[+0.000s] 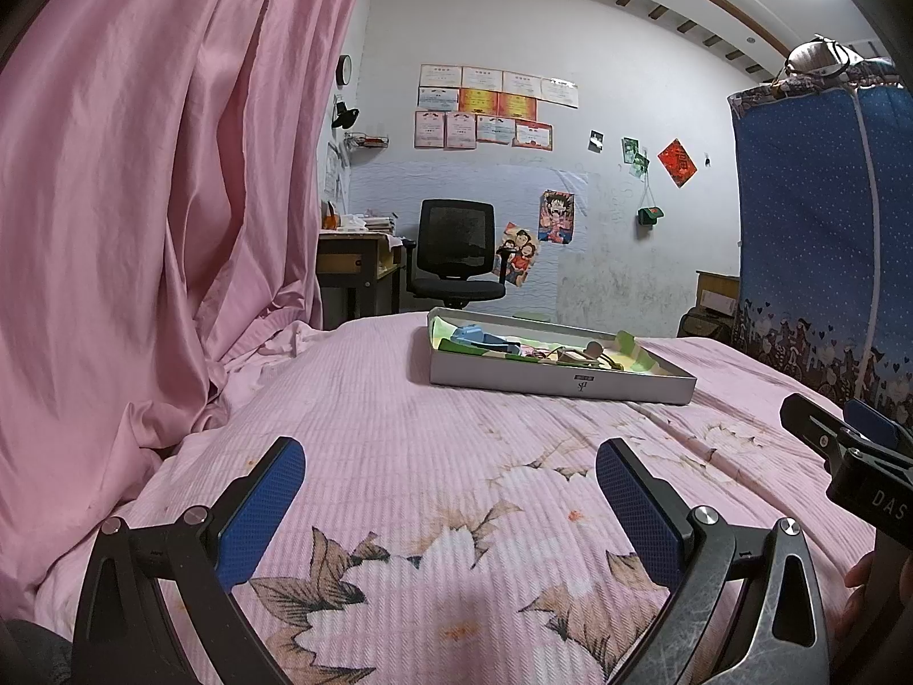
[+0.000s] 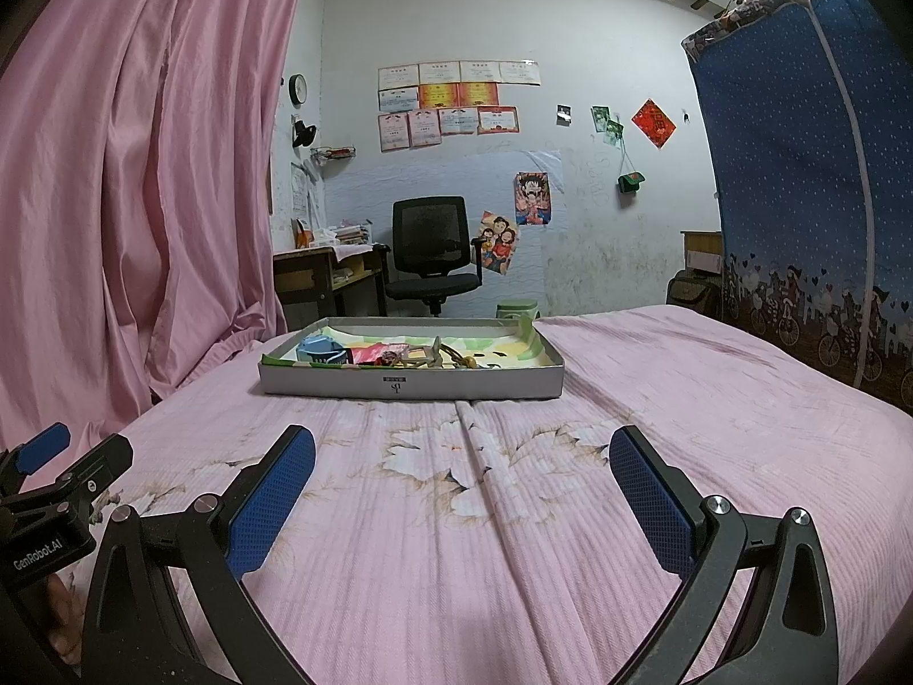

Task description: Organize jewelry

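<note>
Both claws hover low over a bed (image 2: pixel 656 354) covered in a pink floral spread. The left claw (image 1: pixel 451 474) stands wide open, its blue-padded fingers (image 1: pixel 262 508) far apart with nothing between them. The right claw (image 2: pixel 462 462) is spread just as wide and also holds nothing. Ahead of both claws, well apart from their tips, a shallow grey box (image 2: pixel 411 382) rests on the bed. From the right claw it lies straight ahead; from the left claw it sits ahead and slightly to the right. Inside the box lies a jumble of jewelry (image 2: pixel 433 357) beside a small blue item (image 2: pixel 319 348) at the box's left end. A pink curtain (image 1: pixel 160 171) hangs left of both claws.
</note>
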Motion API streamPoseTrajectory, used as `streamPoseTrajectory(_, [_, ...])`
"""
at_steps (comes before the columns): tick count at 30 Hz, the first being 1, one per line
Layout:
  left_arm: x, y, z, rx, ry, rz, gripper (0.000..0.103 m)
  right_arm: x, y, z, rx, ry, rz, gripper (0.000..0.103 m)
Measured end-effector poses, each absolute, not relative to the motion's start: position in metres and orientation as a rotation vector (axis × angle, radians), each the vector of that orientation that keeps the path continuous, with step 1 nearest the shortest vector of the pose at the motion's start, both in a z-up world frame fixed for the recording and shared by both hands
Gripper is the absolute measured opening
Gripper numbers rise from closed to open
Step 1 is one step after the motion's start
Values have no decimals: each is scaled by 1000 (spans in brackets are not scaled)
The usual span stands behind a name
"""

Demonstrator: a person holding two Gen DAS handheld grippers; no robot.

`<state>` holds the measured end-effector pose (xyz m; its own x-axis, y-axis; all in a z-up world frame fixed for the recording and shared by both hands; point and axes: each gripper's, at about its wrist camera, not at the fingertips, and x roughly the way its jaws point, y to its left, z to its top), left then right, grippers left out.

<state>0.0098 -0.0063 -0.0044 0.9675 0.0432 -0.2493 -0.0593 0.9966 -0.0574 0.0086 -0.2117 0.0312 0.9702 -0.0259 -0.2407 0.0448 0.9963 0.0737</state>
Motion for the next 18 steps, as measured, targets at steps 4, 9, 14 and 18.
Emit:
streamPoseTrajectory(4, [10, -7, -4, -64, 250, 52, 103, 9, -212, 31, 79, 242, -35, 102])
streamPoseTrajectory(9, [10, -7, -4, -64, 250, 52, 103, 9, -212, 31, 80, 243, -36, 102])
streamPoseTrajectory(14, [10, -7, -4, -63, 250, 52, 103, 9, -212, 31, 80, 244, -36, 102])
streamPoseTrajectory(18, [9, -7, -4, -63, 250, 52, 103, 8, -211, 31, 80, 244, -36, 102])
